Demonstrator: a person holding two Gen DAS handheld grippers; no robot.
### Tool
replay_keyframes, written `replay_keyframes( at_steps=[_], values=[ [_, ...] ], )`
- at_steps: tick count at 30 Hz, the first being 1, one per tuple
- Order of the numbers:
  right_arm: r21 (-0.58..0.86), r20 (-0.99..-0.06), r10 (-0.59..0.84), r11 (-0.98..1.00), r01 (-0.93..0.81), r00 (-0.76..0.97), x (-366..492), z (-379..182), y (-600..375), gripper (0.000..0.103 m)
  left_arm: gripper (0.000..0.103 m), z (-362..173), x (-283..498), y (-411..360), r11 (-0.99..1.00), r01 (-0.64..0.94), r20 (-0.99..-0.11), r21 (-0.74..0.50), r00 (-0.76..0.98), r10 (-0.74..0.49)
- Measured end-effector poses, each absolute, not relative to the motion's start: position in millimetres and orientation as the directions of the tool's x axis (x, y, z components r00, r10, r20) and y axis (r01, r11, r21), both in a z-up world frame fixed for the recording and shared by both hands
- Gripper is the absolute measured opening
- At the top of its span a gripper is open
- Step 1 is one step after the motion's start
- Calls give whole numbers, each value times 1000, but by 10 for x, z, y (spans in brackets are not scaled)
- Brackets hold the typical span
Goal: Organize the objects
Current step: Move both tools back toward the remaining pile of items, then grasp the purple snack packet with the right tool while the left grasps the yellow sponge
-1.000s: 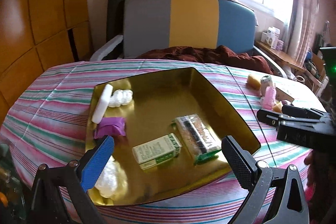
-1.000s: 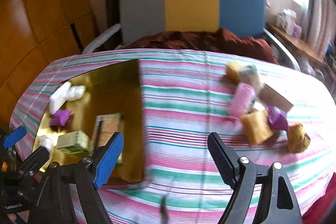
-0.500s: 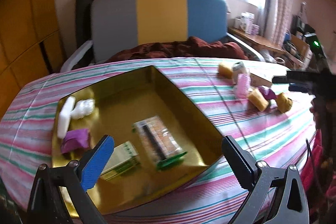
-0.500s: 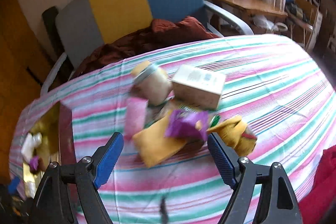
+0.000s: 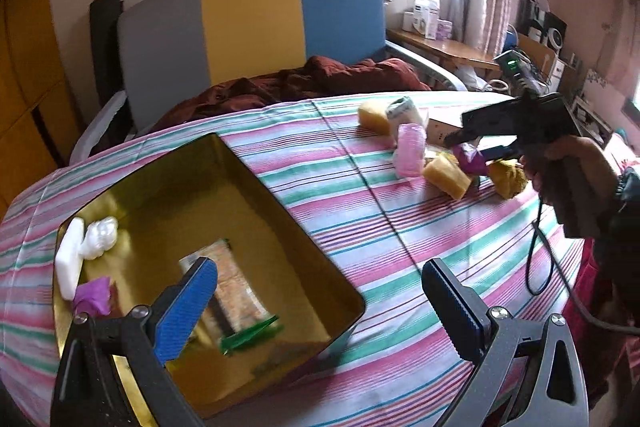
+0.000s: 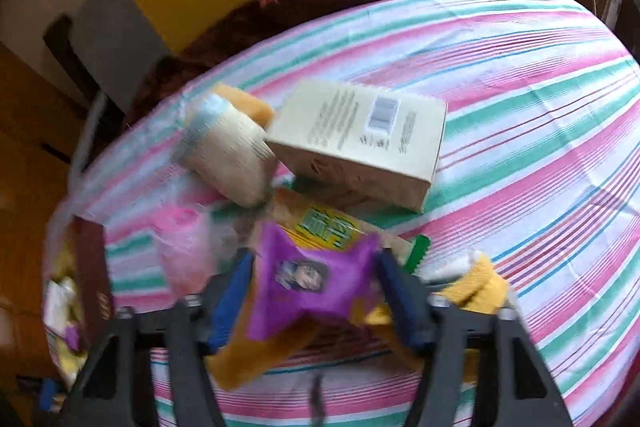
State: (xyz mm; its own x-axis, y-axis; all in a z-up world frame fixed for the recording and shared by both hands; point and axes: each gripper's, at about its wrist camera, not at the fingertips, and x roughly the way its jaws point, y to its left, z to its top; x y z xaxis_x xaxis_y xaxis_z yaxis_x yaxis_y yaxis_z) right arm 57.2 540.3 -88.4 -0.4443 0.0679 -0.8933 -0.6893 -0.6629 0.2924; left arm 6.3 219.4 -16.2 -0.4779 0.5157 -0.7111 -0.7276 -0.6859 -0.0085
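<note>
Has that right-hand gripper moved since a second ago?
Yes. The right gripper has swung away from the gold tray to the pile beyond; its jaws have just been closing around the purple packet.

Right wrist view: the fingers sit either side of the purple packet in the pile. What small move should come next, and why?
Probably lift the purple packet straight up. The right gripper has just been closing, and its fingers now appear to press the packet's sides. It still lies on the other snacks, and the gold tray, which already holds sorted items, is off to the side.
</note>
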Motion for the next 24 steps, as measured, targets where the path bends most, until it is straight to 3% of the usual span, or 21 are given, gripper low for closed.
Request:
replay_keyframes(
  at_steps=[5, 13, 24],
  values=[
    [309, -878, 74, -669, -676, -474, 716, -805, 5367, 44, 103, -155, 42, 2431, -657, -753, -716, -16, -450, 534],
    [297, -871, 115, -651, -699, -477, 804, -728, 5417, 43, 102, -218, 35, 2987, -574, -819, -731, -15, -383, 565],
    [393, -811, 126, -605, -692, -571, 941, -608, 5627, 43, 92, -361, 111, 3790, -359, -932, -745, 59, -280, 606]
  ],
)
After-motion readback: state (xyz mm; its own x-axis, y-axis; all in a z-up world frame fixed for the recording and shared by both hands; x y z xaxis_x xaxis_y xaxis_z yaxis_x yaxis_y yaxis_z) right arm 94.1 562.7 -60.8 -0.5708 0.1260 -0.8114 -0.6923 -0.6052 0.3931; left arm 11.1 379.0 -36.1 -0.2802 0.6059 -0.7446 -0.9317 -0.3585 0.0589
